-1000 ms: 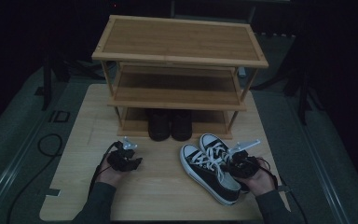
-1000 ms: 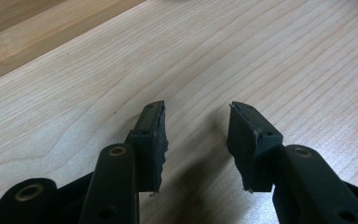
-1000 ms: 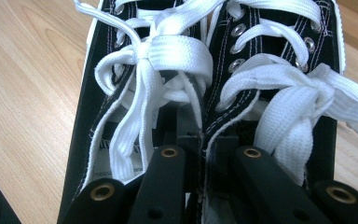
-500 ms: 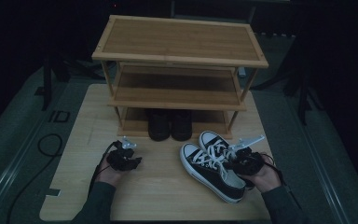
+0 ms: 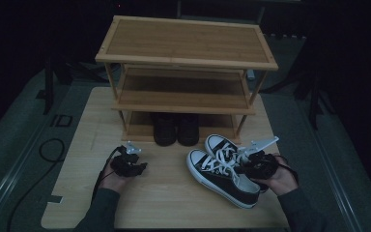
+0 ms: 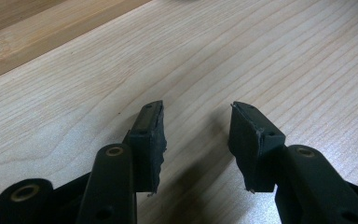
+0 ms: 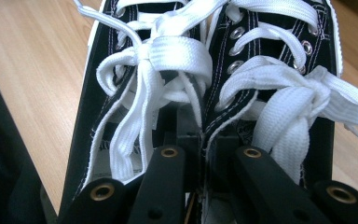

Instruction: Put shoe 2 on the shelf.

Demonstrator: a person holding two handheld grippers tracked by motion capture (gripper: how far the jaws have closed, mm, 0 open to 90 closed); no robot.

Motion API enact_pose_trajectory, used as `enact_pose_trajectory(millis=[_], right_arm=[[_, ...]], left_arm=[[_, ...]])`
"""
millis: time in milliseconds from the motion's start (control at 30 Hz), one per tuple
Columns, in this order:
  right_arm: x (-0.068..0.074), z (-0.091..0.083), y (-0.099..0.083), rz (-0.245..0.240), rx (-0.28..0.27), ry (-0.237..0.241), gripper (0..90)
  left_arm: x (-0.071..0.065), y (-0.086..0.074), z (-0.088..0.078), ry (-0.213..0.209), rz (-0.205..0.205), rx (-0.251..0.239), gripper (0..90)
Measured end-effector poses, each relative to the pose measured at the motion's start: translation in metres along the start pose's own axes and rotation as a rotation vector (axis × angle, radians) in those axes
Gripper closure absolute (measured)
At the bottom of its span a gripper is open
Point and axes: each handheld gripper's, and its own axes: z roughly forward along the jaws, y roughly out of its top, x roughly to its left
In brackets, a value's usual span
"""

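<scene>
**Inspector:** Report on the right gripper [image 5: 248, 164].

**Assistant:** In its own view the two black jaws are clamped together on the inner collars of a pair of black canvas sneakers with white laces [image 7: 205, 93], one jaw inside each shoe. From above, the pair [image 5: 222, 169] lies side by side on the pale wooden board [image 5: 174, 203], toes pointing toward the rack, and the person's right hand [image 5: 278, 176] sits at the heels.

**Inspector:** And the left gripper [image 5: 134, 163]?

**Assistant:** Its jaws stand apart with nothing between them. The rubber pads [image 6: 149, 135] hang just over bare board [image 6: 284, 60]. It is held by the left hand [image 5: 113, 176] on the left half of the board, well apart from the sneakers.

**Inspector:** Other items?

**Assistant:** A three-tier bamboo shoe rack [image 5: 186, 48] stands at the far side of the board. A pair of dark shoes [image 5: 176, 128] occupies its bottom tier, toes toward the person. A black cable [image 5: 48, 150] loops on the grey surface to the left.
</scene>
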Motion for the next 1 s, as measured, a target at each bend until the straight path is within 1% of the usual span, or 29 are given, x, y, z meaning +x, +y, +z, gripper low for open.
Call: enact_pose_trajectory(millis=[367, 533, 667, 800, 900, 1000], right_arm=[[-0.005, -0.01, 0.012, -0.144, -0.016, 0.059, 86.0], [-0.006, -0.013, 0.02, -0.206, -0.006, 0.081, 85.9], [-0.006, -0.015, 0.027, -0.26, 0.013, 0.113, 86.0], [-0.006, -0.017, 0.033, -0.288, 0.015, 0.138, 86.0], [-0.007, -0.019, 0.039, -0.304, 0.013, 0.137, 86.0], [-0.008, -0.022, 0.046, -0.309, 0.011, 0.137, 85.9]], left_arm=[[0.0, 0.0, 0.0, -0.002, 0.003, 0.0, 54.7], [0.0, 0.0, 0.0, -0.004, 0.003, 0.0, 54.3], [0.0, 0.0, 0.0, -0.006, 0.004, 0.001, 54.3], [0.0, 0.0, 0.0, -0.006, 0.004, 0.001, 54.0], [0.0, 0.0, 0.0, -0.007, 0.005, 0.002, 53.8], [0.001, 0.0, 0.0, -0.008, 0.005, 0.0, 53.7]])
